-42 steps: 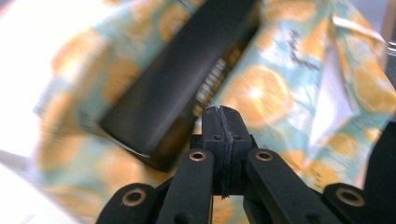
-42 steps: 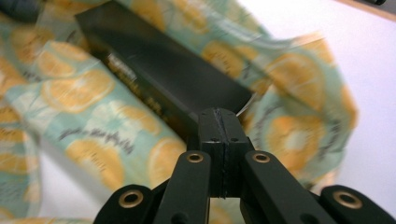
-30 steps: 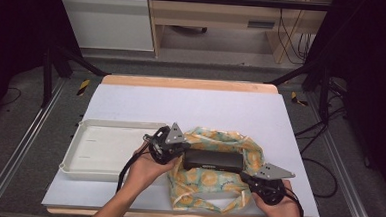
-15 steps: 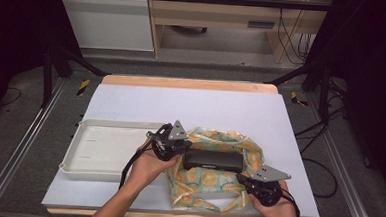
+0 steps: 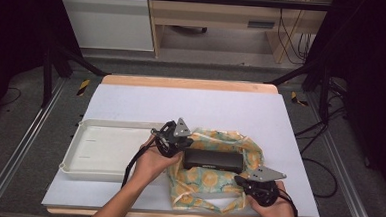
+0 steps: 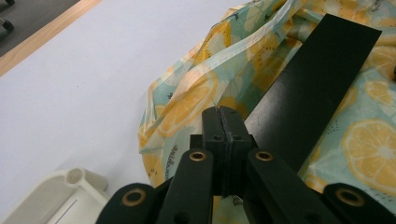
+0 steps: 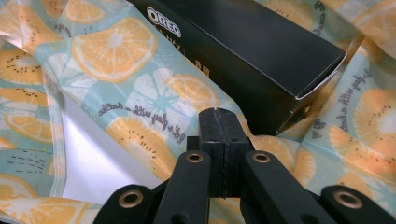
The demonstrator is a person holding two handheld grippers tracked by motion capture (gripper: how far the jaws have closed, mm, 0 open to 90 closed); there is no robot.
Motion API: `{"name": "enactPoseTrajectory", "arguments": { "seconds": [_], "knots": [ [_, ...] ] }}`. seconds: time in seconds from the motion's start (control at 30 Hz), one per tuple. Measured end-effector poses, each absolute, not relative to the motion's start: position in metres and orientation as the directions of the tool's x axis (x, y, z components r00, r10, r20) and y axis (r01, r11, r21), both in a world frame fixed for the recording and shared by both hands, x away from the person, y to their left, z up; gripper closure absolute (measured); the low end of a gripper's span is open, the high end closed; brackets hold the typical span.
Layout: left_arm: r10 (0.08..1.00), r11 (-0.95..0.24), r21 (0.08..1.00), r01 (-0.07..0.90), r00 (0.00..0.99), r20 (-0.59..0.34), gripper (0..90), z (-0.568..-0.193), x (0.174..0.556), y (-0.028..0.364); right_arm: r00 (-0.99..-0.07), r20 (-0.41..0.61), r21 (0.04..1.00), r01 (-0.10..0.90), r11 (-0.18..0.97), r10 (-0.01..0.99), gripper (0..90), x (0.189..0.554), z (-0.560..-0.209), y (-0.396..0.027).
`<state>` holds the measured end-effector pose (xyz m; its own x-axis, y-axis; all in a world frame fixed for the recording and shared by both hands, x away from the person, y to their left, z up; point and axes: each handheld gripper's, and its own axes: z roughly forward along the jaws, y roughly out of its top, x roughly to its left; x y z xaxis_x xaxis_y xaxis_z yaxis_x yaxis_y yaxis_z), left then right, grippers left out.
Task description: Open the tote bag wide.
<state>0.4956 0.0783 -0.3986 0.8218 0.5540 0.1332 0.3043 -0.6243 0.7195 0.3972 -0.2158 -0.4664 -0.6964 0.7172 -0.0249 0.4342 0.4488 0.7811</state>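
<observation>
Since the lemon-print cloth (image 5: 212, 177) under the Oreo box (image 5: 213, 160) is soft and slippery, I'd pinch a hemmed edge beside the box; the light, stiff carton may slide. Left gripper (image 6: 223, 116) and right gripper (image 7: 218, 119) are both closed, holding nothing.

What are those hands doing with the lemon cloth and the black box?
A person holds a gripper in each hand over a fruit-print cloth with a black Oreo box lying on it. The left gripper and the right gripper are both shut at the cloth's edges beside the box. A white tray sits alongside.
</observation>
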Motion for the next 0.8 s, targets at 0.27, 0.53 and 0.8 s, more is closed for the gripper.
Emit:
{"name": "enactPoseTrajectory", "arguments": {
  "seconds": [0.27, 0.53, 0.8],
  "knots": [
    [0.576, -0.624, 0.704, 0.337, 0.808, 0.124, 90.0, -0.407, 0.506, 0.078, -0.705, -0.023, 0.766, 0.443, 0.466, 0.709, 90.0, 0.399, -0.47, -0.215],
    [0.603, -0.628, 0.681, 0.376, 0.788, 0.122, 90.0, -0.417, 0.516, 0.083, -0.711, -0.026, 0.751, 0.451, 0.483, 0.703, 90.0, 0.4, -0.472, -0.215],
    [0.627, -0.618, 0.673, 0.406, 0.771, 0.11, 90.0, -0.428, 0.521, 0.086, -0.714, -0.029, 0.741, 0.454, 0.494, 0.699, 90.0, 0.4, -0.474, -0.214]
  ]
}}
